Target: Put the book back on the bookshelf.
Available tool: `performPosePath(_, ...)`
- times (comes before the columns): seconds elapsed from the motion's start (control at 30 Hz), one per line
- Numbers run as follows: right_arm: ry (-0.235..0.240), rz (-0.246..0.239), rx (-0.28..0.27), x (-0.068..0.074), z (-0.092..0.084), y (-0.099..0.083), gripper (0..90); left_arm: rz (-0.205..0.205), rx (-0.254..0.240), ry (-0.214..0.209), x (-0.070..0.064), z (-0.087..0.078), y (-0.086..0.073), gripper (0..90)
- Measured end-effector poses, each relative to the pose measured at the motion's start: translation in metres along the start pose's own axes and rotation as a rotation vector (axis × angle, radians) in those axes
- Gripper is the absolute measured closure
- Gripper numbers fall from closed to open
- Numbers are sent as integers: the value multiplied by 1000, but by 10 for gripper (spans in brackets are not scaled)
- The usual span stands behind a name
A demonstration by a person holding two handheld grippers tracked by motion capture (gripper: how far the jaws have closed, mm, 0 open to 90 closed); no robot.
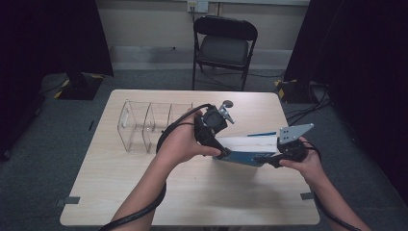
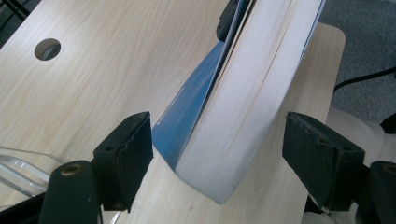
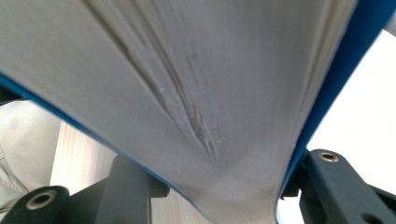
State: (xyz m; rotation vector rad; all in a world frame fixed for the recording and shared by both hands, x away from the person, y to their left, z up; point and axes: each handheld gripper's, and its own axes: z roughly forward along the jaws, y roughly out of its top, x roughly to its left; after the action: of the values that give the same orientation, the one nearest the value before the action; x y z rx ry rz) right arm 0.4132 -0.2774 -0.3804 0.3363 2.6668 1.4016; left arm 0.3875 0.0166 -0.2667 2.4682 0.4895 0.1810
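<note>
High view shows my left forearm reaching in from six o'clock, hand cocked so the left gripper (image 1: 222, 153) meets the blue book's (image 1: 250, 149) near end. Left gripper view: its jaws stand released, clear of the page block on both sides. My right gripper (image 1: 275, 161), wrist level at four o'clock, is clenched on the book's far end above the table (image 1: 192, 202), right of the clear organizer (image 1: 144, 126).
</note>
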Motion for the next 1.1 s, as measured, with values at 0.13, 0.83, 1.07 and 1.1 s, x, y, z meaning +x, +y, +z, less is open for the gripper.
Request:
performPosePath(0.13,1,3,-6,-1,0,0,521,-21,-33,-9,1,-4,-4,231)
performPosePath(0.83,10,50,-23,-14,-2,0,527,-67,-7,-28,9,11,-42,230)
performPosePath(1.07,-5,34,-2,-15,-3,4,532,-84,17,-29,10,24,-56,233)
performPosePath(1.1,-6,35,0,-16,-3,4,532,-86,25,-27,10,25,-58,233)
